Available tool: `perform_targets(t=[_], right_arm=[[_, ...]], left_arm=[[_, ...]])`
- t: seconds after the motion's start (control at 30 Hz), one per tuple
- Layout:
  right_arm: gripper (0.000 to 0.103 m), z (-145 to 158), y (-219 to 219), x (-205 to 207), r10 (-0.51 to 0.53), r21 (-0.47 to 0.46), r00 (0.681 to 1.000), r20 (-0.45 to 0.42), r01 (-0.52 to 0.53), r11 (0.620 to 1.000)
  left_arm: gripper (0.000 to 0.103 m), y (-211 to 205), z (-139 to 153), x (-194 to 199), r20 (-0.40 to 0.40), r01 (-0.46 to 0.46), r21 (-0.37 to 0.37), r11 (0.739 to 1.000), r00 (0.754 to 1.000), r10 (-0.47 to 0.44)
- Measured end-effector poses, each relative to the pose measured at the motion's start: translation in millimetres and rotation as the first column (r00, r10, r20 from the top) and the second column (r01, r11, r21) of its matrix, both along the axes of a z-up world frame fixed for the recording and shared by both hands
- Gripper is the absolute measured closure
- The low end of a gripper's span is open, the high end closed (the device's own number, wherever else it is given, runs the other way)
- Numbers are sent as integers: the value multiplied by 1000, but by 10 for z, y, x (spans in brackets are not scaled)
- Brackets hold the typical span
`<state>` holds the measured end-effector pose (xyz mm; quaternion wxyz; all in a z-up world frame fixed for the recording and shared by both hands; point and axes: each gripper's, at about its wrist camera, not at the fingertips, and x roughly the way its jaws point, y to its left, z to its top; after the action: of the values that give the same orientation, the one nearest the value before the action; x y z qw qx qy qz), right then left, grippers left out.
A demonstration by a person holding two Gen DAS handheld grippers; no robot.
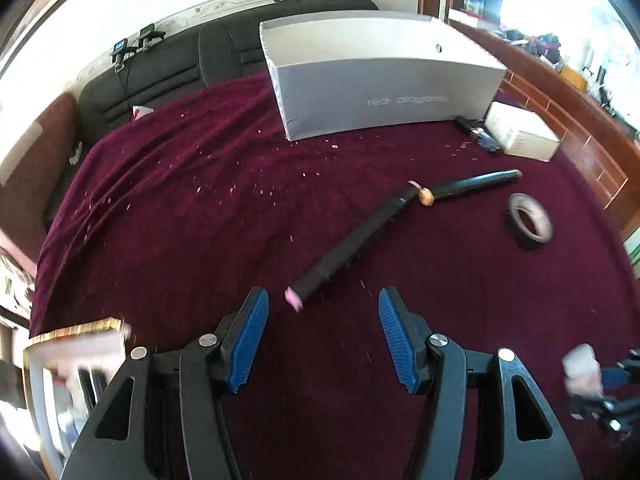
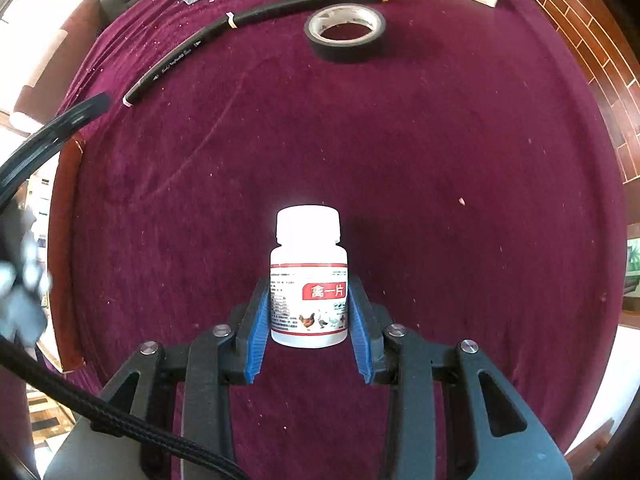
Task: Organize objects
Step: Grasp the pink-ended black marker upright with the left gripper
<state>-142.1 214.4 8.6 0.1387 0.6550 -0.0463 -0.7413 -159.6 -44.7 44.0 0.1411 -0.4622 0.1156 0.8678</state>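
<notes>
Left gripper point(image 1: 323, 307) hovering wide open over the maroon cloth point(image 1: 180, 220).
A black rod point(image 1: 344, 252) lies just ahead; a tape roll point(image 1: 530, 218) and grey box point(image 1: 380, 92) sit beyond, slightly blurred.

White pill bottle point(image 2: 308, 280) — upright, capped, red-banded label. Black tape roll point(image 2: 345, 32) lies flat beside a long black tube point(image 2: 256, 14). Grey box point(image 1: 376, 76) — open-topped, behind them.

Bench point(image 1: 180, 220) draped in maroon cloth, strewn with pale specks. At 12 o'clock, open grey box point(image 1: 380, 92); at 2 o'clock, small white box point(image 1: 520, 136), black rod point(image 1: 400, 216), tape roll point(image 1: 530, 218).
</notes>
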Motion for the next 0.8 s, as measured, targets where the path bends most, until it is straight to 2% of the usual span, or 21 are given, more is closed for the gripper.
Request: perform_targets(t=[0.1,0.2,0.33,0.37,0.4,0.43,0.67,0.8], right_arm=[[70,-8,15,-12,-9,-18,1000,1,9,1000],[70,-12,-18,-40,-7,-23,1000,-7,7,1000],[70,-33,-58,-41,-6,-26,1000,-15,6,1000],[70,-25,-33,-6,-8,-27,1000,-16,7,1000],[70,-27,-33,-10,-9,-29,1000,-15,9,1000],[69,-22,-27,0,-12,-30,1000,-14,11,999],[69,-56,-88,-70,-20,-48,1000,-10,19,999],[69,-60,-80,-86,-32,-61,999,-9,31,998]], left_arm=[[52,66,-79,-124,-11,17,-25,1000,1000,-18],[51,204,-190,-205,-16,62,-80,995,998,-63],[52,372,-314,-231,40,118,-123,985,993,-113],[63,397,-304,-208,39,117,-127,985,993,-113],[74,414,-300,-195,74,127,-107,986,990,-119],[91,420,-289,-183,104,135,-75,988,986,-126],[92,343,-222,271,196,135,20,991,971,-137],[91,420,-244,406,172,154,-10,988,974,-150]])
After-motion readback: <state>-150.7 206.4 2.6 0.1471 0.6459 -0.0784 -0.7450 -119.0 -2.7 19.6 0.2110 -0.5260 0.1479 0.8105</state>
